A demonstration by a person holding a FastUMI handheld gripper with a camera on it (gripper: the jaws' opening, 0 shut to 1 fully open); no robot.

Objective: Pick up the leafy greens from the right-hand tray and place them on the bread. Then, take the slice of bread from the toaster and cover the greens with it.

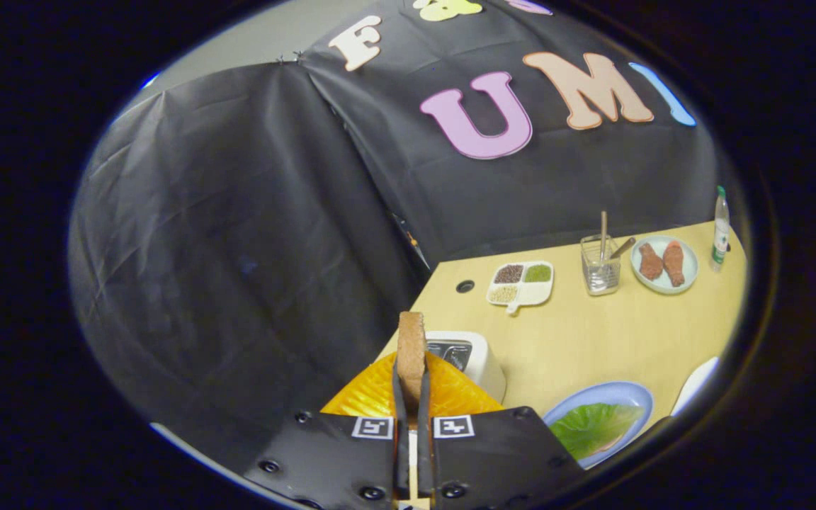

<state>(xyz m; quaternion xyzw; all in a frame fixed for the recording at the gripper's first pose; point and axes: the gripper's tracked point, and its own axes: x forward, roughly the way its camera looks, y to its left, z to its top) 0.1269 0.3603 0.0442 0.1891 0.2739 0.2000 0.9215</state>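
A brown slice of bread (411, 347) stands on edge between my fingers, and my gripper (411, 393) is shut on it. It is lifted above the orange toaster (450, 393), which lies right beneath and behind the fingers. A white toaster part with a dark panel (468, 358) sits just beyond. To the right of the fingers a blue plate (617, 393) holds a green leaf (592, 428) lying over something pale, likely the other bread slice.
On the wooden table (592, 333) beyond stand a white divided dish of grains (521, 283), a glass with sticks (601, 265), a plate with two brown pieces (664, 263) and a bottle (720, 228). A white tray edge (695, 382) shows at the right.
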